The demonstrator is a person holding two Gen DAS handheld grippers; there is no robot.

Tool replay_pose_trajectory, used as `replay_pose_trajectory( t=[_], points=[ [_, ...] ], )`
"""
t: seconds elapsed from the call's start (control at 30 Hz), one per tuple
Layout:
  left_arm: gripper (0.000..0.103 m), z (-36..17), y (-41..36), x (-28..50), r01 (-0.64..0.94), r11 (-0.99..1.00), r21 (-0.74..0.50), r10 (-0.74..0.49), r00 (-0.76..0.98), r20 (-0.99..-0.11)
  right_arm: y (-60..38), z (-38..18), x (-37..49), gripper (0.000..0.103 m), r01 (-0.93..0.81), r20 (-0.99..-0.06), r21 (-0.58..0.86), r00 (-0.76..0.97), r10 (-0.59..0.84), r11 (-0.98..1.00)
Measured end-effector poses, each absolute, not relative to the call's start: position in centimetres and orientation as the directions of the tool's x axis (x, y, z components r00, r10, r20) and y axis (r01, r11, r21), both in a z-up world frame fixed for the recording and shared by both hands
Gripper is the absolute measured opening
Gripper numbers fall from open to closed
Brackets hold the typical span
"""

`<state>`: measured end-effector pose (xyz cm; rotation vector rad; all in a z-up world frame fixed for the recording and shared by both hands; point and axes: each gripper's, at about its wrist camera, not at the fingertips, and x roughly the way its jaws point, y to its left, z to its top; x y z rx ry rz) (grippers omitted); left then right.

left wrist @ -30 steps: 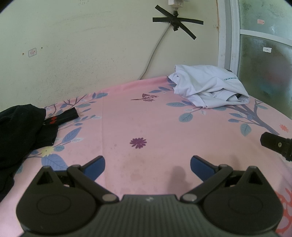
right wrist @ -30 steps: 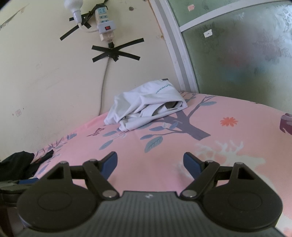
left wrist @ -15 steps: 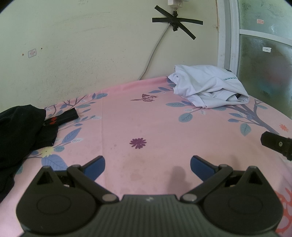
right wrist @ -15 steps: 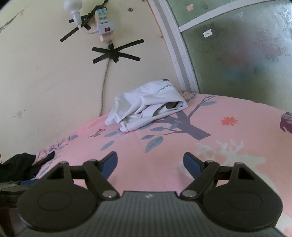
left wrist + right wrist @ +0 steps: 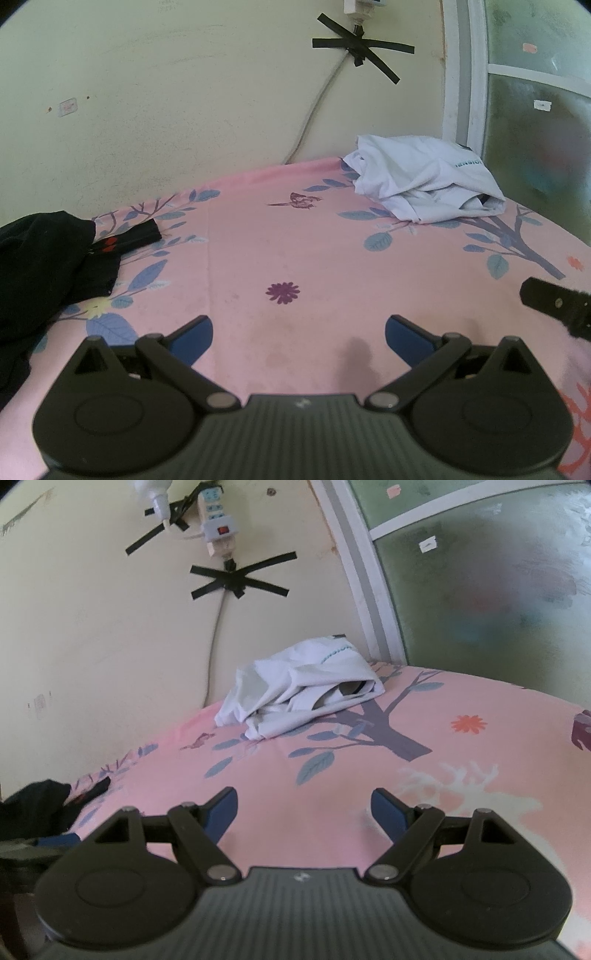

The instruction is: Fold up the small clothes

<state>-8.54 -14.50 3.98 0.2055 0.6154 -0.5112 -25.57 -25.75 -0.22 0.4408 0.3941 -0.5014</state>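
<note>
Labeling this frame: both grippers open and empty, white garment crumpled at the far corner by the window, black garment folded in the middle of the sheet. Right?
One error: the black garment is not in the middle; it lies bunched at the left edge of the pink sheet, as the left wrist view shows. The white garment and both open, empty grippers, left gripper and right gripper, are correct.

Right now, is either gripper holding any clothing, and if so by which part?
Nothing is held. The left gripper and right gripper both have open jaws over bare pink sheet; the white garment and black garment lie untouched.
</note>
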Motion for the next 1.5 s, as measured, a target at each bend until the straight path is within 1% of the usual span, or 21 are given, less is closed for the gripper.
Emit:
replay_pose_trajectory(
  t=[0.3, 0.57, 0.8, 0.9, 1.07, 1.3, 1.5],
  points=[
    [0.103, 4.5, -13.9, -8.4, 0.511, 0.859, 0.027, -0.403, 0.707, -0.581, -26.2, 1.0, -24.9, 0.078, 0.538, -0.463, 0.296, 0.804, -0.374, 0.790],
    [0.103, 5.4, -12.7, -8.0, 0.496, 0.868, -0.015, -0.415, 0.708, -0.572, -26.5, 2.9, -24.4, 0.078, 0.518, -0.470, 0.304, 0.812, -0.347, 0.800],
    [0.103, 6.2, -11.9, -8.0, 0.495, 0.868, -0.033, -0.430, 0.719, -0.547, -25.1, 4.0, -23.2, 0.078, 0.497, -0.496, 0.216, 0.797, -0.344, 0.841],
    [0.103, 6.2, -11.8, -7.9, 0.484, 0.874, -0.032, -0.420, 0.723, -0.549, -24.8, 4.2, -23.0, 0.078, 0.491, -0.496, 0.188, 0.795, -0.349, 0.851],
    [0.103, 6.0, -11.9, -7.6, 0.471, 0.882, -0.022, -0.400, 0.723, -0.563, -25.0, 4.2, -22.8, 0.078, 0.488, -0.506, 0.186, 0.792, -0.342, 0.853],
    [0.103, 6.1, -11.8, -7.6, 0.459, 0.888, -0.029, -0.396, 0.732, -0.553, -25.3, 4.1, -22.9, 0.078, 0.488, -0.512, 0.199, 0.791, -0.335, 0.850],
    [0.103, 6.2, -12.3, -7.7, 0.448, 0.894, 0.004, -0.372, 0.746, -0.552, -25.6, 3.8, -23.0, 0.078, 0.493, -0.520, 0.217, 0.789, -0.328, 0.842]
  ],
)
